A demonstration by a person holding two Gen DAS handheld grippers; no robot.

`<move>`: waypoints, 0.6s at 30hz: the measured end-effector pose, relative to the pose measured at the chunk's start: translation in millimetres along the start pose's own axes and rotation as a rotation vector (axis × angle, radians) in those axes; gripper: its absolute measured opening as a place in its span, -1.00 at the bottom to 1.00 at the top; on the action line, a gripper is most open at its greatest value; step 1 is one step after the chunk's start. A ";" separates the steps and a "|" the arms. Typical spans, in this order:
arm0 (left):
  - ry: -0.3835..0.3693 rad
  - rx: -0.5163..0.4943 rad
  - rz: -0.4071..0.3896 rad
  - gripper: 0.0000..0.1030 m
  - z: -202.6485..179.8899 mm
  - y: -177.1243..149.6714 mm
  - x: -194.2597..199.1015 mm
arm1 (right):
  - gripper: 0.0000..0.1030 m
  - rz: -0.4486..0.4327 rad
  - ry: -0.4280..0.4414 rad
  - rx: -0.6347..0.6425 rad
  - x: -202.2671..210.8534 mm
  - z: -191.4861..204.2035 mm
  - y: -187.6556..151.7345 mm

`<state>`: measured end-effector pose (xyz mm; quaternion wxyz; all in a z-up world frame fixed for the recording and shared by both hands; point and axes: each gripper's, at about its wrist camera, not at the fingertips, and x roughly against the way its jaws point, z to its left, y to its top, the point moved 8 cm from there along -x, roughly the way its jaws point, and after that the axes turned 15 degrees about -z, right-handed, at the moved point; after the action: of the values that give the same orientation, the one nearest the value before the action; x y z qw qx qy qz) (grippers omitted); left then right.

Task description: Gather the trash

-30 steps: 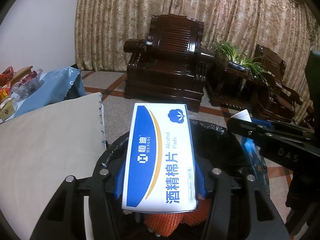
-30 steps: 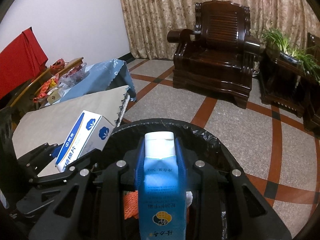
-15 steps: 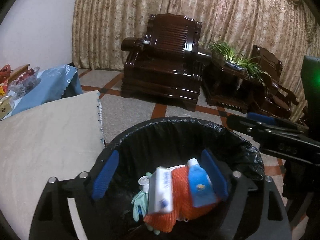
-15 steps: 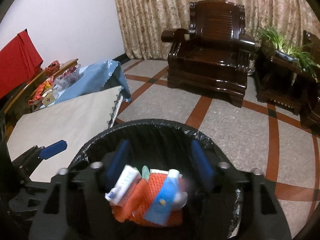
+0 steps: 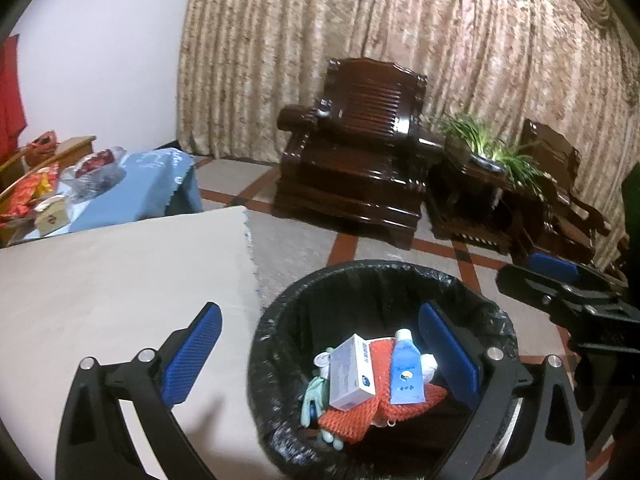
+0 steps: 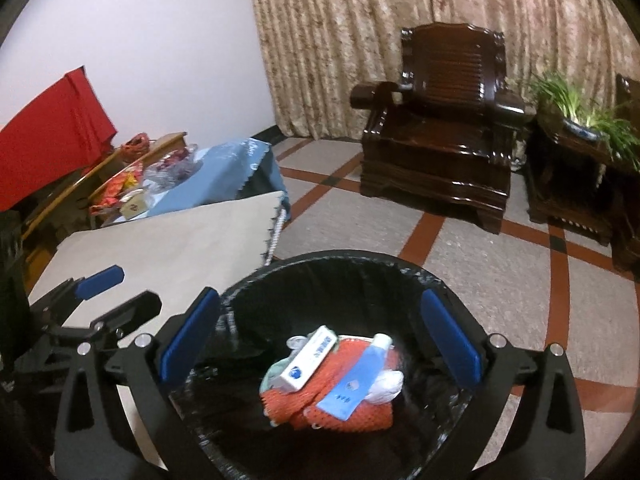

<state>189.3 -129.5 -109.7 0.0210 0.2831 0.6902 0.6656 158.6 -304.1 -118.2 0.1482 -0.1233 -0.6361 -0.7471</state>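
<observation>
A curtained room with a dark armchair (image 6: 440, 128). The table (image 5: 120, 280) edge meets the bin (image 6: 360, 272); inside lie net (image 6: 352, 412), box (image 6: 308, 360), tube (image 6: 356, 380), half hiding a glove (image 5: 310, 396). Left gripper (image 5: 316, 348) and right gripper (image 6: 320, 336) are opening, empty.

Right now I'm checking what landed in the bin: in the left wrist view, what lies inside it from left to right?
Pale green glove → white and blue box → blue tube, all lying on the orange mesh in the black-lined bin.
</observation>
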 end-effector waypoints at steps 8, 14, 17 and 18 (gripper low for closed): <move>0.073 0.039 -0.045 0.88 15.0 14.0 41.0 | 0.90 -0.044 0.052 0.027 34.8 32.6 15.4; 0.089 0.045 -0.077 0.88 16.3 26.1 65.8 | 0.90 -0.078 0.082 0.058 57.3 53.6 26.5; 0.097 0.042 -0.099 0.88 17.2 32.1 77.2 | 0.90 -0.085 0.096 0.059 65.9 61.2 30.0; 0.101 0.040 -0.106 0.88 17.2 34.3 80.8 | 0.90 -0.089 0.101 0.062 68.8 63.7 30.7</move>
<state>141.0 -81.7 -51.7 0.0159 0.2127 0.7176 0.6630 106.2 -250.2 -54.3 0.1505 -0.0524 -0.6557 -0.7380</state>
